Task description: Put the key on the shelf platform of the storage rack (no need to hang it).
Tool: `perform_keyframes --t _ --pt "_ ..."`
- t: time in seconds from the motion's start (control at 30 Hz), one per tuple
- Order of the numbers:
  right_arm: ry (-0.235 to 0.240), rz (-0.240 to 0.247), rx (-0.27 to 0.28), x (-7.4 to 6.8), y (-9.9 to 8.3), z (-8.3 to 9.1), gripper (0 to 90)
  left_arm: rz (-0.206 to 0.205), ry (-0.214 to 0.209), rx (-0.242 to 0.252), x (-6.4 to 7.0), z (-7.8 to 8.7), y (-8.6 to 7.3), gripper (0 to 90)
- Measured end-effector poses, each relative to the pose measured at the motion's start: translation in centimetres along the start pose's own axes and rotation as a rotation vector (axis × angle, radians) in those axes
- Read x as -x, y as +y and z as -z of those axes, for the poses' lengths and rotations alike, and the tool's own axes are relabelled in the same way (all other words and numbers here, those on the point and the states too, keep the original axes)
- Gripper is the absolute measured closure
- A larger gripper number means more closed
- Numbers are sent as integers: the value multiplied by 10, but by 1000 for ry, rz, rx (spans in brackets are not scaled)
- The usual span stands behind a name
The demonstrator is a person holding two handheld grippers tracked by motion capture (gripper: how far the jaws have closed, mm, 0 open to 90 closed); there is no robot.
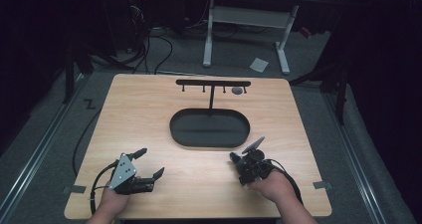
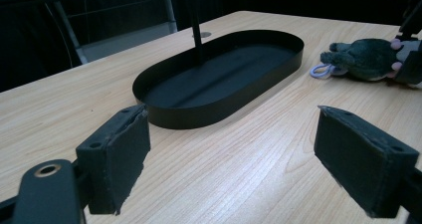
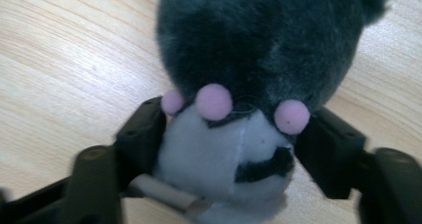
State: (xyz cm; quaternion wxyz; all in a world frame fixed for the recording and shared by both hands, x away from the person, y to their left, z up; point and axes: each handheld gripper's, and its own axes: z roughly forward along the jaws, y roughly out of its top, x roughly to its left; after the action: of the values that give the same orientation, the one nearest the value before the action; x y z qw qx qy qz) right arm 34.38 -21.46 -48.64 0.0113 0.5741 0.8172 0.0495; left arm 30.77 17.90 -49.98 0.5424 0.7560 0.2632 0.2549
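Wooden bench looks grippy, so the plush toy squeezed by the right hand-held gripper could get snagged or dropped; left hand-held gripper is wide open, empty.

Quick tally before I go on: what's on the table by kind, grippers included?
Plush toy with a pale loop: 1, clamped in the right gripper
Black oval tray with its hook rack: 1
Small grey disc at the far edge: 1
Grippers: 2, the left gripper with its jaws apart and holding nothing
Total: 5
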Motion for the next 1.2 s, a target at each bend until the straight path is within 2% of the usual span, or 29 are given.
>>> perform_keyframes --t 0.2,0.23,0.27,0.43,0.83,0.87,0.9,1.0,1.2 --pt "-11 35 11 -2 1 -2 448 1 1 -3 -1 0 0 150" --pt "-12 17 11 -3 2 -1 453 -1 -1 -4 -1 0 0 150" --pt "-15 36 16 -2 3 1 455 0 0 -1 0 0 0 150" --pt "-28 43 35 -3 3 9 463 0 -8 -10 1 0 0 150" --pt "-30 43 79 6 2 40 466 -3 -3 -8 0 1 0 150" --pt "-30 27 79 7 2 43 466 -4 -3 -7 0 1 0 150" --pt "-38 43 83 9 2 45 466 -4 -2 -7 0 1 0 150" --pt "-35 28 89 12 3 50 466 1 -1 -10 -1 1 -1 150" --pt "-42 58 99 15 4 64 466 -1 -2 -11 -1 1 -1 151"
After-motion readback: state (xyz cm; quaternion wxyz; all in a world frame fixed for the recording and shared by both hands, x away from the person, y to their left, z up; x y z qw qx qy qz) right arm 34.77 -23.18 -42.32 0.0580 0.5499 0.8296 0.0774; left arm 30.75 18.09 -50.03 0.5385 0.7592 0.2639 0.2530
